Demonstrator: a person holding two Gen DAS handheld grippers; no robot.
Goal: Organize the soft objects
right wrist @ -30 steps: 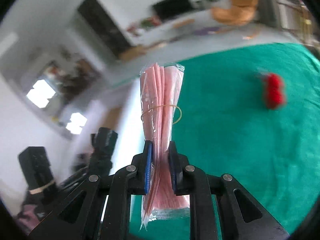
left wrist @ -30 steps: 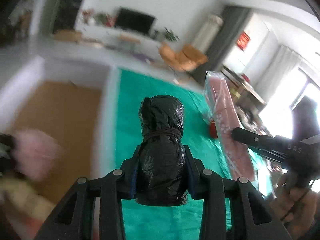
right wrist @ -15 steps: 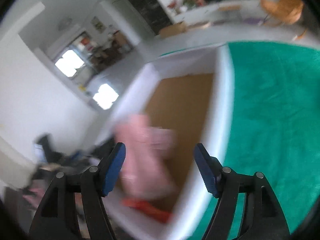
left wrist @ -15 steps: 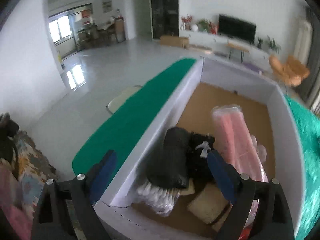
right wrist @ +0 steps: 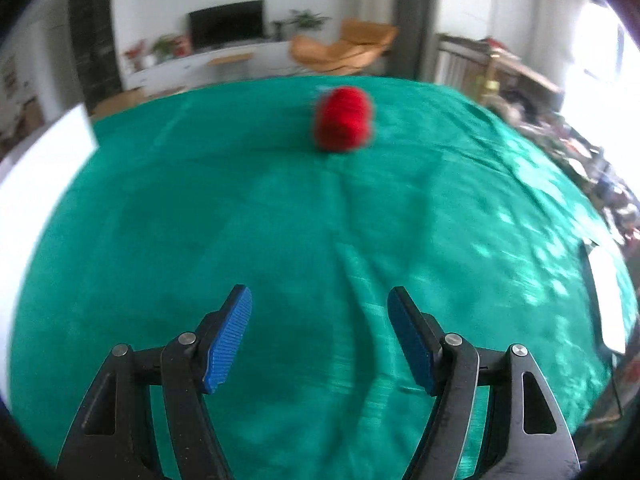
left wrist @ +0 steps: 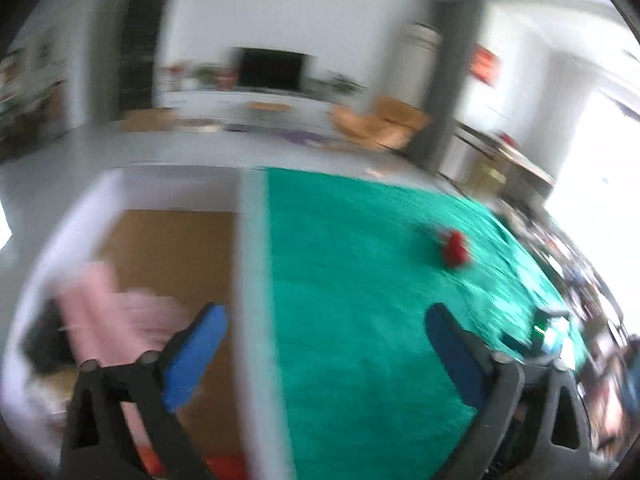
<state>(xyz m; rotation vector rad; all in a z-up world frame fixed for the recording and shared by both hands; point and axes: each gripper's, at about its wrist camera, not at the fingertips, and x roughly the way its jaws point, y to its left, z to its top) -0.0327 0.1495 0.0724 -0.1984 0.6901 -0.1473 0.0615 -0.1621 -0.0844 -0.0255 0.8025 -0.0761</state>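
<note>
Left wrist view, heavily motion-blurred. Left gripper (left wrist: 326, 334) released, blue-padded jaws spread wide and just been opening further, nothing between them. It hangs over the boundary between the white-walled cardboard box with brown floor (left wrist: 248, 264) and the green cloth-covered table (left wrist: 360, 280); the left finger shows over the box, the right finger over the cloth. Box fills the lower left of the frame. Inside it, at left: a pink plastic-wrapped bundle (left wrist: 108, 312), blurred, lying on the brown floor, with a dark black object (left wrist: 42, 344) just beside it at the far left edge; details too smeared to tell. Something red-orange (left wrist: 224, 466) at the bottom edge inside the box, can't identify. A small red fuzzy soft object (left wrist: 454, 250) sits on the cloth, right of centre, well apart from the box.

Right wrist view, sharper. Right gripper (right wrist: 320, 322) also released, ribbed blue pads apart, empty, only bare green cloth (right wrist: 280, 220) showing between them. It has just opened. The red fuzzy object (right wrist: 342, 122) is in the upper centre of the frame, resting on the cloth, well ahead of the fingertips, not touched. White box wall (right wrist: 44, 168) at the left edge. A white flat item (right wrist: 606, 300) lies at the right edge of the table, unclear what.
</note>
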